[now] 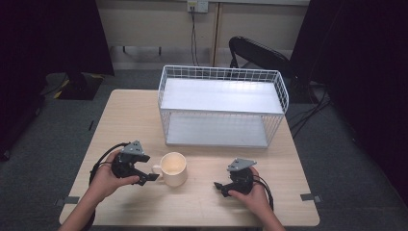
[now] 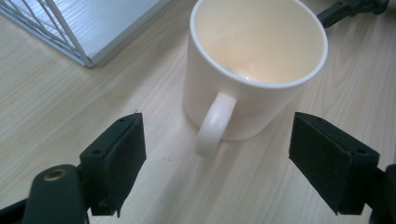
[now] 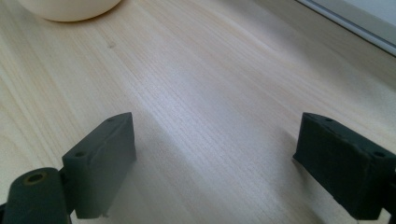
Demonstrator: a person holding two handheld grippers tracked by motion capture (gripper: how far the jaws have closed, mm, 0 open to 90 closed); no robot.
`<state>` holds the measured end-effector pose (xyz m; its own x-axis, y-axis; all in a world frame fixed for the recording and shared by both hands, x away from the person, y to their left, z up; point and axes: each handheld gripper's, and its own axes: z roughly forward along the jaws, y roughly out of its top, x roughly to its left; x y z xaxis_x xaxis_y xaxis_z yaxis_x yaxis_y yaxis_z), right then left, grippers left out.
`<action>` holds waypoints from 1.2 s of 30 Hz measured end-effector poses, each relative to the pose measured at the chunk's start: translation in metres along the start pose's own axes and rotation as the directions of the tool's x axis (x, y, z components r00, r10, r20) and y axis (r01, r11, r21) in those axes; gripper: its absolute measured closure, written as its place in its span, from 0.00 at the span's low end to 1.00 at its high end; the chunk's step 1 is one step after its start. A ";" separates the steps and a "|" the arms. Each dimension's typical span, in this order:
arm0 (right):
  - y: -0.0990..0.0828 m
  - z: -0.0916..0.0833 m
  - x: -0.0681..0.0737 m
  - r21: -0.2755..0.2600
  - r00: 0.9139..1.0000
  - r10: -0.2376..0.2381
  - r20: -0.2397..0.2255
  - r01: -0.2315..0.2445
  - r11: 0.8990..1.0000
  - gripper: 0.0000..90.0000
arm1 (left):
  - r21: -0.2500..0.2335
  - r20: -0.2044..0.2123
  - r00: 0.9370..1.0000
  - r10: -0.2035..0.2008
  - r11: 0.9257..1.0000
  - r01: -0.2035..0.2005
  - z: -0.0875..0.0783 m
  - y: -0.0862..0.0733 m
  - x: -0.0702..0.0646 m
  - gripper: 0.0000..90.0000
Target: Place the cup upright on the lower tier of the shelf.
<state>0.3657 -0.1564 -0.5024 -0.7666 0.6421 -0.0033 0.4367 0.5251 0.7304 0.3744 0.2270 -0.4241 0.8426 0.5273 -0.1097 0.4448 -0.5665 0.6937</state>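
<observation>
A cream mug [image 1: 173,168] stands upright and empty on the wooden table [image 1: 130,115], its handle [image 2: 214,125] turned toward my left gripper [image 1: 150,168]. That gripper is open just left of the mug, and in the left gripper view the handle lies between and a little beyond the two black pads [image 2: 119,156], untouched. My right gripper [image 1: 219,188] rests low near the table's front right, open, with bare wood between its pads [image 3: 100,161]. The mug's base [image 3: 70,9] shows at the top left of the right gripper view.
A white wire basket rack [image 1: 222,103] with a grey upper shelf and a lower shelf stands at the back middle of the table. Its corner [image 2: 74,28] lies close beyond the mug. A black chair [image 1: 257,53] sits behind the table.
</observation>
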 end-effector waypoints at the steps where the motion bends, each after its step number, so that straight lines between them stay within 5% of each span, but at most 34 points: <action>1: 0.000 0.000 0.000 0.000 1.000 0.000 0.000 0.000 1.000 0.12 | 0.000 -0.001 1.000 -0.002 1.000 0.002 0.000 0.002 0.000 0.21; 27: 0.000 0.000 0.000 0.000 1.000 0.000 0.001 0.000 1.000 0.12 | 0.002 -0.036 0.995 -0.089 0.996 0.089 0.009 0.034 0.006 0.18; 36: 0.000 0.000 0.000 0.000 1.000 0.001 0.002 -0.001 1.000 0.12 | 0.018 -0.050 0.988 -0.143 0.989 0.144 0.020 0.039 0.010 0.18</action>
<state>0.3655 -0.1563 -0.5024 -0.7653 0.6437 -0.0035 0.4375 0.5241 0.7307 0.4061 0.1970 -0.4126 0.7541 0.6340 -0.1716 0.5669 -0.4962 0.6576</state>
